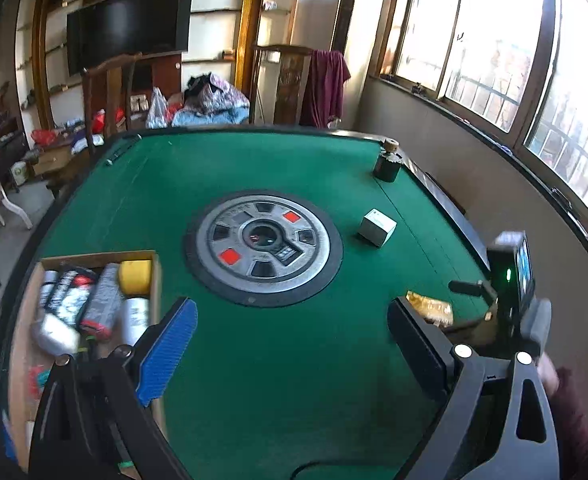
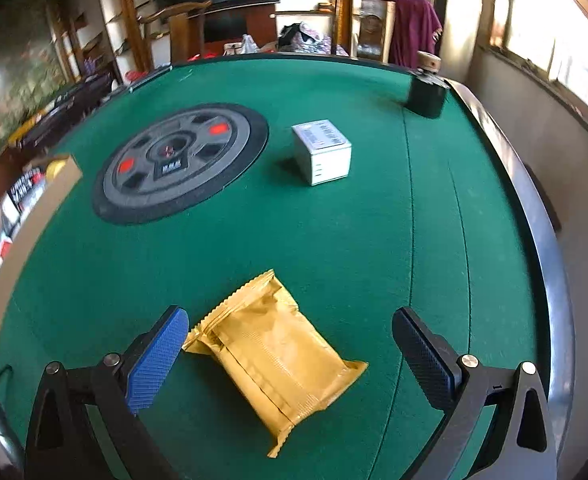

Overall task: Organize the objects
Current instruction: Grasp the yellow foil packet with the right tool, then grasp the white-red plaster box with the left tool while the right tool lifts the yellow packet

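Right gripper (image 2: 287, 338) wide open, holding nothing; crinkled gold foil snack packet (image 2: 273, 354) flat on green felt table (image 2: 334, 240) btwn blue-padded finger (image 2: 157, 360) and black one, touching neither; small white cardboard box w/ barcode label (image 2: 322, 151) further out, near round grey-black centre disc w/ red squares (image 2: 179, 160); black squat jar w/ tan lid (image 2: 426, 88) at far corner. Left gripper (image 1: 289, 344) also spread wide, empty, over bare felt; open brown cardboard box (image 1: 155, 280) just beside its blue pad, packed w/ blurred tubes, packets and a yellow roll (image 1: 135, 276).
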A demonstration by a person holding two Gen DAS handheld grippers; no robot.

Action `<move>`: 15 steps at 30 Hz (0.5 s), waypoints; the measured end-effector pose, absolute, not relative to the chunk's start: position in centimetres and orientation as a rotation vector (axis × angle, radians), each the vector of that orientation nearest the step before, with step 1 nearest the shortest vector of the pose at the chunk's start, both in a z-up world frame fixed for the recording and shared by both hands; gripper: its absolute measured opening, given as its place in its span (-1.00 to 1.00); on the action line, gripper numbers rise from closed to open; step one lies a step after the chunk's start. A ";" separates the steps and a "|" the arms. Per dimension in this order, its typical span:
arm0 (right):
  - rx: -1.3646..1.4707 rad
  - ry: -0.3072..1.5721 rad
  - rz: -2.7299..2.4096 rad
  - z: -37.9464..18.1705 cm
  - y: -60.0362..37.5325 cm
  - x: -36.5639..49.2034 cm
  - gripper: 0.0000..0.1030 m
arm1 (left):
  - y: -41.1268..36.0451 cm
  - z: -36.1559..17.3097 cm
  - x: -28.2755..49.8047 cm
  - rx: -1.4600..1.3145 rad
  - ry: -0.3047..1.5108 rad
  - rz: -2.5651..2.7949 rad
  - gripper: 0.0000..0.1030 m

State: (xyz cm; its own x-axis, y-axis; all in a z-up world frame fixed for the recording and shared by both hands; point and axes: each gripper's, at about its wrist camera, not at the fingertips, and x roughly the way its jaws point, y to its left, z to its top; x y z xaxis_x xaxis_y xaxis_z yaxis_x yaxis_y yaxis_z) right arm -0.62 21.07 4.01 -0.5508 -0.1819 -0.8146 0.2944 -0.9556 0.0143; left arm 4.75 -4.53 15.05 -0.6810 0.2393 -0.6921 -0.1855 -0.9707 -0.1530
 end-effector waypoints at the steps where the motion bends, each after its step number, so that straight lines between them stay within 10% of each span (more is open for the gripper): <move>1: 1.313 0.209 -2.546 3.7 20.8 -0.6 1.00 | -4.0 14.8 4.0 -1.136 -0.113 2.674 0.86; 6: 1.318 0.192 -2.574 3.2 21.2 -0.9 0.97 | -0.1 13.7 -0.2 -1.167 -0.115 2.639 0.85; 10: 1.350 0.118 -2.587 3.2 22.1 -0.9 0.31 | 3.3 13.1 -3.5 -1.127 -0.049 2.650 0.85; 15: 1.399 0.198 -2.617 2.8 22.2 -0.5 0.28 | 6.7 10.9 -7.9 -1.166 0.007 2.639 0.85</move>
State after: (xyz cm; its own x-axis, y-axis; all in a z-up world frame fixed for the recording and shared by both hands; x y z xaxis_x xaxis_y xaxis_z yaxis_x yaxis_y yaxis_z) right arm -0.51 22.15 2.79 -0.5465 -0.0847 -0.8332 0.2094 -0.9771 -0.0380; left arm -7.94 6.66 10.86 -0.6460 0.2301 -0.7279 -0.2341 -0.9673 -0.0980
